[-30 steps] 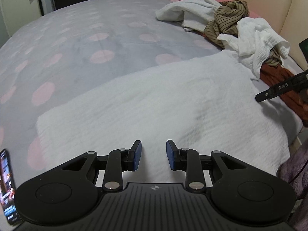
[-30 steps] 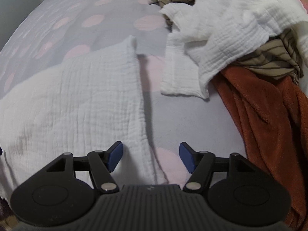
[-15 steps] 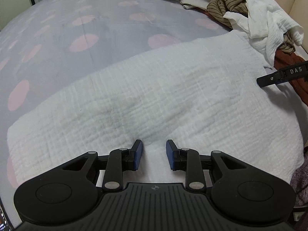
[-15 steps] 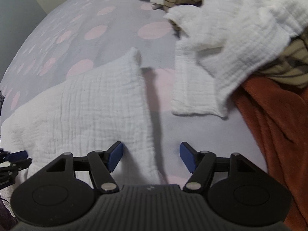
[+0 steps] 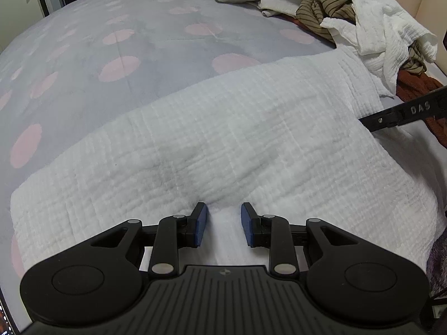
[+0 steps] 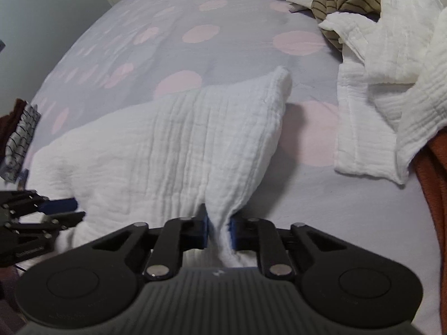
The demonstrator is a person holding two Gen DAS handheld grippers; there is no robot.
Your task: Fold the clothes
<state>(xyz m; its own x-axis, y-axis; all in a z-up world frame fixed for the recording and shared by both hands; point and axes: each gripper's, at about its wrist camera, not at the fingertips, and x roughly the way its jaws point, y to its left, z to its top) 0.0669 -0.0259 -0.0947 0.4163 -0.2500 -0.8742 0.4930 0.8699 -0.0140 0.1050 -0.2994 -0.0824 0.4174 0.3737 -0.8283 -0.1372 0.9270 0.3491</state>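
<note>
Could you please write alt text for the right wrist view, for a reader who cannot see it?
The right gripper is closing on a bunched edge of a white crinkled cloth spread on a grey bedspread with pink dots. A pile of white, striped brown and rust clothes lies at right; the left gripper shows at the left edge.

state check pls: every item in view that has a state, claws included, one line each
white muslin cloth: spread flat on the bed, near right edge bunched up.
right claw: closing, cloth edge pinched between its pads.
left claw: partly open over the cloth's near edge, nothing gripped.
laundry pile: crumpled, unfolded, white, striped brown and rust pieces tangled.
bedspread: lying smooth.
</note>
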